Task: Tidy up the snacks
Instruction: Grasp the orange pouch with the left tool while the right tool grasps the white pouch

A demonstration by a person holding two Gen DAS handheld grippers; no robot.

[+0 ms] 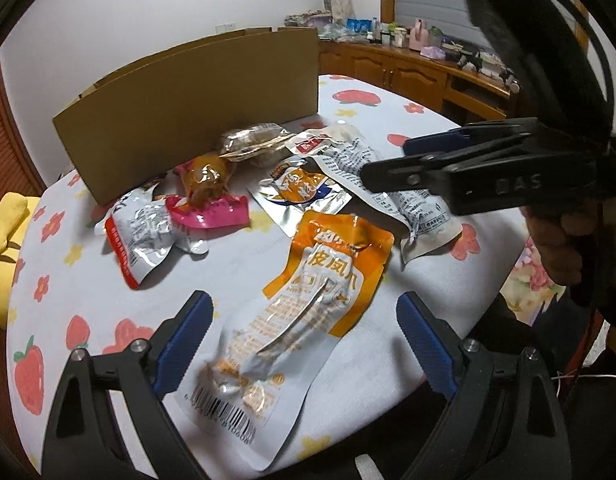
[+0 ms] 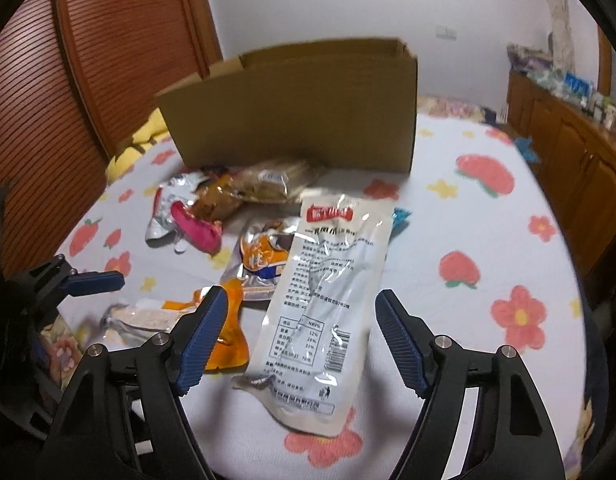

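Several snack packets lie on a flowered tablecloth in front of an open cardboard box (image 1: 196, 92), which also shows in the right wrist view (image 2: 300, 112). My left gripper (image 1: 304, 320) is open, its fingers either side of an orange and silver packet (image 1: 320, 300) lying flat. My right gripper (image 2: 300, 328) is open around a white packet with a red label (image 2: 328, 288). That white packet (image 1: 388, 192) shows under the right gripper (image 1: 388, 164) in the left wrist view. The orange packet (image 2: 228, 336) lies left of it.
A pink packet (image 1: 208, 208), a red and silver one (image 1: 140, 236), a clear-wrapped bun (image 1: 252, 140) and an orange-blue foil packet (image 1: 300, 192) lie near the box. A wooden cabinet (image 1: 408, 68) with clutter stands behind. A yellow cushion (image 1: 4, 248) lies left.
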